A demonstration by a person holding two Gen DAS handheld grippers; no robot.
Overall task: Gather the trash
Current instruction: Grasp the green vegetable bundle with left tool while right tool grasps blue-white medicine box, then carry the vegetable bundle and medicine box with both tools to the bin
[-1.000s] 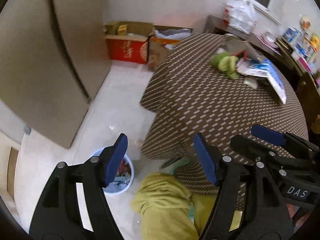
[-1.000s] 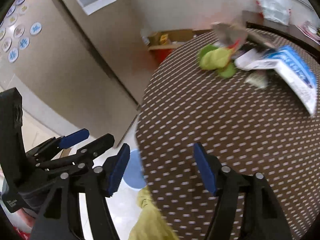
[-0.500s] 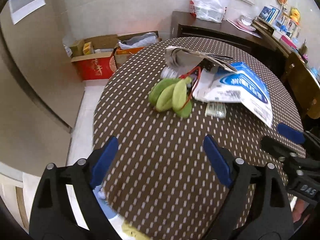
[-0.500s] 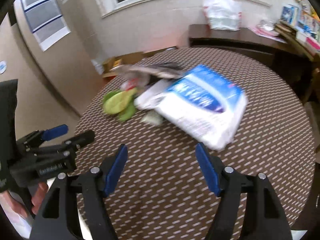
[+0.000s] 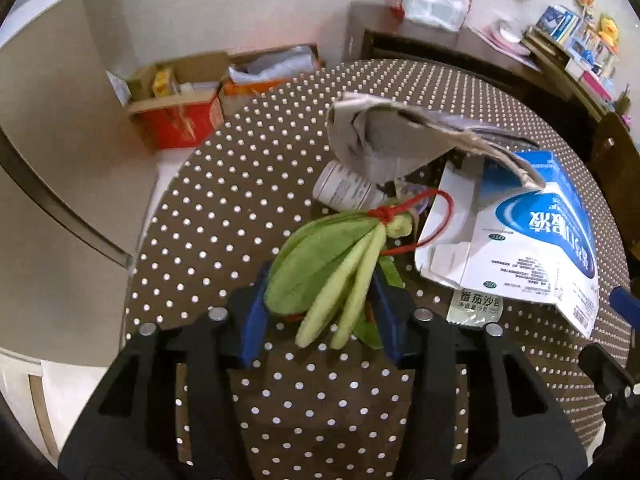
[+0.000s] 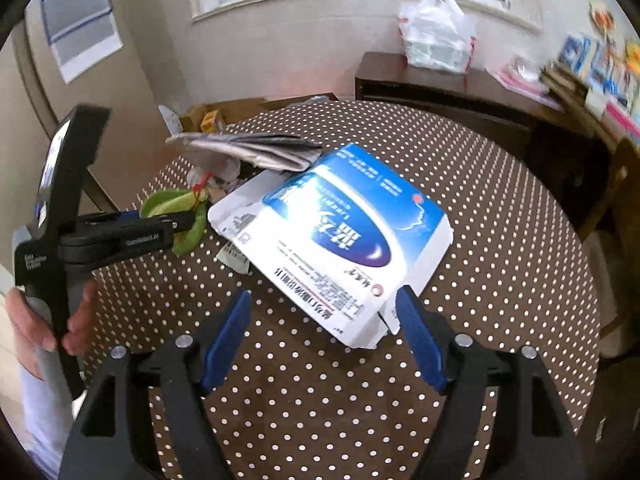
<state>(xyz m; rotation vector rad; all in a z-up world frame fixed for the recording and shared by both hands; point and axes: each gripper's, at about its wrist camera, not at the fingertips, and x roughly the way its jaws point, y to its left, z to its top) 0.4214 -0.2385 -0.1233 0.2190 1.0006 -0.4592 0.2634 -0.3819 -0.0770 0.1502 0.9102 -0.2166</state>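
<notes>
**Left gripper at the leaf bundle, right gripper at the flattened box**

Left gripper [image 5: 320, 312]: its blue pads stood on either side of the green leaf bundle [image 5: 332, 272] at lower centre of the left wrist view. The jaws stood narrow around the bundle's wide end; whether the pads actually pressed the leaves could not be told. In the right wrist view the same gripper [image 6: 176, 224] reached in level from the left edge, held upright in the person's left hand [image 6: 44, 320], its tips at the bundle.

Right gripper [image 6: 324, 336]: jaws wide, holding nothing, aimed along the tabletop at the near corner of the flattened blue and white box [image 6: 340, 248], at centre frame. One pad stood just beside the box's near right flap.

Other trash on the dotted table [image 5: 312, 400]: folded newspaper [image 5: 400, 140], upper centre, propped over a small white bottle [image 5: 344, 190]; a small sachet [image 5: 474, 304] just beside the box edge, right of the bundle.

Risks, as judged:
- The loose, springy leaves might slip from a shallow pinch.
- The red string [image 5: 436, 216] looped toward the box; lifting the bundle might drag the string against the box.
- The thin, flat box might slide away or buckle rather than be gripped.
</notes>
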